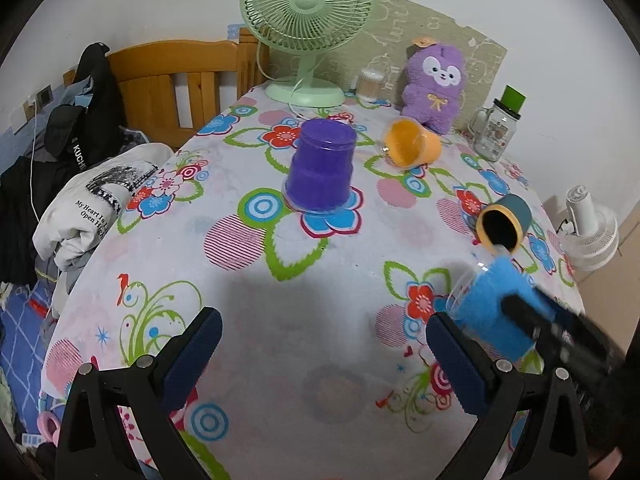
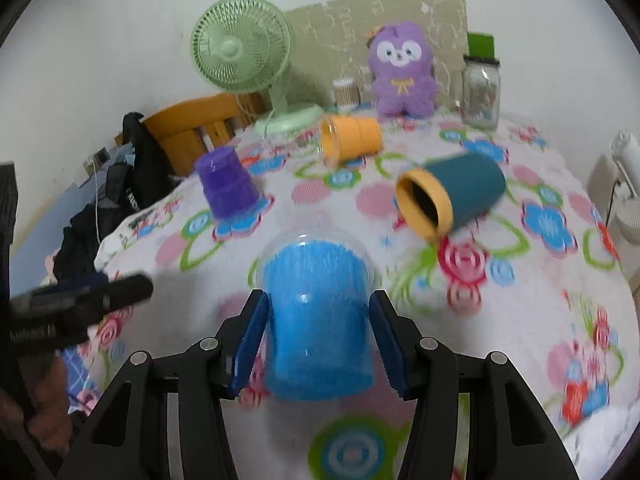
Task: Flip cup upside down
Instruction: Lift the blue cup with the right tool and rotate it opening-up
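Note:
A blue cup (image 2: 318, 320) with a clear rim sits between the pads of my right gripper (image 2: 318, 320), which is shut on it and holds it above the flowered tablecloth (image 2: 520, 320), rim pointing away. It also shows in the left wrist view (image 1: 494, 306), held at the right. My left gripper (image 1: 324, 344) is open and empty above the near part of the table. A purple cup (image 1: 322, 166) stands upside down mid-table. An orange cup (image 1: 412, 144) and a dark teal cup (image 1: 504, 222) lie on their sides.
A green desk fan (image 1: 306, 32), a purple plush toy (image 1: 434, 84), a glass jar (image 1: 496, 128) with a green lid and a cotton swab tub (image 1: 370, 84) stand along the back. A wooden chair (image 1: 176, 84) and piled clothes (image 1: 80, 200) are at the left.

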